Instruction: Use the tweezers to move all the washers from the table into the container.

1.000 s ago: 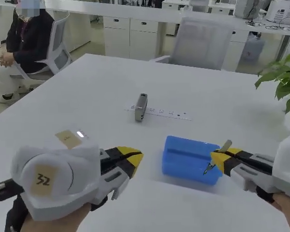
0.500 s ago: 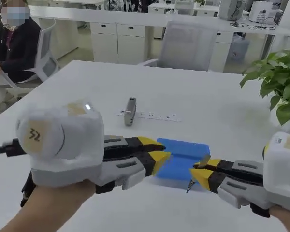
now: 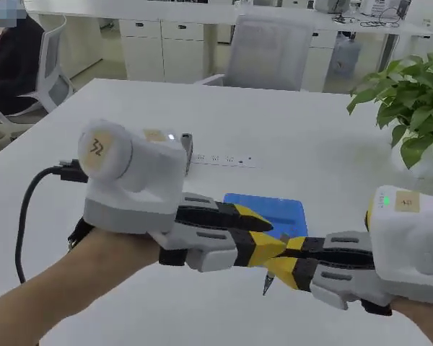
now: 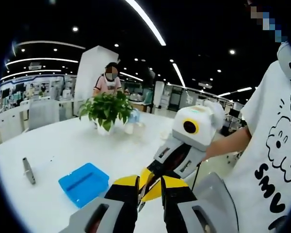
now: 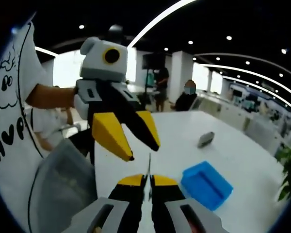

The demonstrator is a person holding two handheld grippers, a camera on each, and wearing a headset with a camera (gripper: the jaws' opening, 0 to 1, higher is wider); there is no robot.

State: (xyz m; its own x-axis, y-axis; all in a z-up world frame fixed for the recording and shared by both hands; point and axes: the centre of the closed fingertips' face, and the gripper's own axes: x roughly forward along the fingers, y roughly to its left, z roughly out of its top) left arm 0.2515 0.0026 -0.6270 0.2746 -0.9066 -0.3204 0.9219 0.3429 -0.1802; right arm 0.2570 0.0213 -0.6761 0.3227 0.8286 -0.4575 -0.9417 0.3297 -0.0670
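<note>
The left gripper (image 3: 273,238) hangs over the white table (image 3: 325,166) with its jaws parted and nothing between them. Its yellow tips sit close beside those of the right gripper (image 3: 276,265), which faces it and is clenched on the tweezers (image 3: 268,284). The tweezers' point pokes down below that gripper's tips. The blue container (image 3: 265,203) lies on the table just beyond both sets of tips, and a white power strip (image 3: 220,159) lies farther beyond the container.
</note>
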